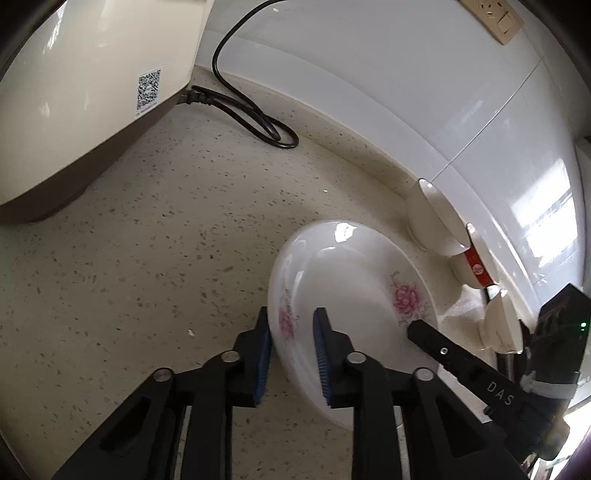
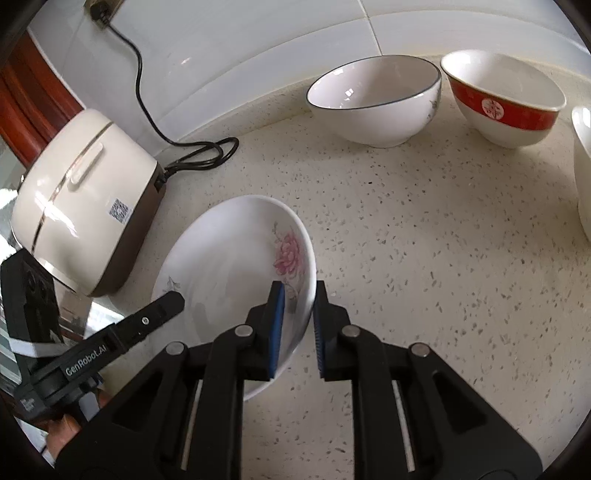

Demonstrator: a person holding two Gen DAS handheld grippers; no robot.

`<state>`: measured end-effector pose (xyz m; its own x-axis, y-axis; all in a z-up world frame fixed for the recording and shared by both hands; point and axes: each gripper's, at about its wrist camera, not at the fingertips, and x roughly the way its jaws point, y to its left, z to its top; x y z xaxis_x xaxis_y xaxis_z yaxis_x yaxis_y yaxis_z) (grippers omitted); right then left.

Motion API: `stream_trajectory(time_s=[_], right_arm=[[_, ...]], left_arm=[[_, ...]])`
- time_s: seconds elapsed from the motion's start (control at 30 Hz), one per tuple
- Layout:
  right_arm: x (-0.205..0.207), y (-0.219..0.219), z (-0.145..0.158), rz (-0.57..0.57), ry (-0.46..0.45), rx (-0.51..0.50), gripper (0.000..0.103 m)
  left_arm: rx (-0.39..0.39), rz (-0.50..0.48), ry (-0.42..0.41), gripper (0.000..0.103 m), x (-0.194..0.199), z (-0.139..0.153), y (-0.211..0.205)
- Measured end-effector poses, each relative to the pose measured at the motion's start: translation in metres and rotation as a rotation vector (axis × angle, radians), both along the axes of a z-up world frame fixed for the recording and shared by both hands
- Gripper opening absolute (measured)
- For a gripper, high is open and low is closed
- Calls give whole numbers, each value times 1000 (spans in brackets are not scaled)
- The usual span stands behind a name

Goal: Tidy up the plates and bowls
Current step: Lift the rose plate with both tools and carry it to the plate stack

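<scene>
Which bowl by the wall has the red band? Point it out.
The red-banded bowl, second in the row, bears a white emblem. The plain white bowl left of it has only a thin dark rim.

Cream speckled countertop [image 2: 424, 258]; glossy white tiled wall [image 2: 258, 48] behind, daylight glare on tiles; cream rice cooker [image 2: 81, 206] at left, black cord [image 2: 147, 110] running to wall socket [image 1: 495, 18]

White shallow ceramic plate [image 2: 236, 258] shows pink flower prints; white round bowl [image 2: 373, 99] wears a thin dark rim; neighbouring white bowl [image 2: 506, 99] carries a red band; cream speckled stone counter [image 2: 424, 258].
</scene>
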<state>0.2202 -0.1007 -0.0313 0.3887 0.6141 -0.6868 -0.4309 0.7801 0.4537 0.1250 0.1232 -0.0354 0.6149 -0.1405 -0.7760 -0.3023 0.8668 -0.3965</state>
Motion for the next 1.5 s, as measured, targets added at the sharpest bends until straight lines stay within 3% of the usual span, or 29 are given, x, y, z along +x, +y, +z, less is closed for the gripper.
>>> stream_trajectory(time_s=[0.5,1.1,1.5], right_arm=[[-31,8,10,18,-86,-51,15],[-70,20,44,107,-210,8,15],[-88,29,50,184,-229,41,16]], left_arm=[[-30,43,-42,10,-35,6,10],[-3,108,-137,9,-83,47,24],[20,152,-152,9,-113,59,36]])
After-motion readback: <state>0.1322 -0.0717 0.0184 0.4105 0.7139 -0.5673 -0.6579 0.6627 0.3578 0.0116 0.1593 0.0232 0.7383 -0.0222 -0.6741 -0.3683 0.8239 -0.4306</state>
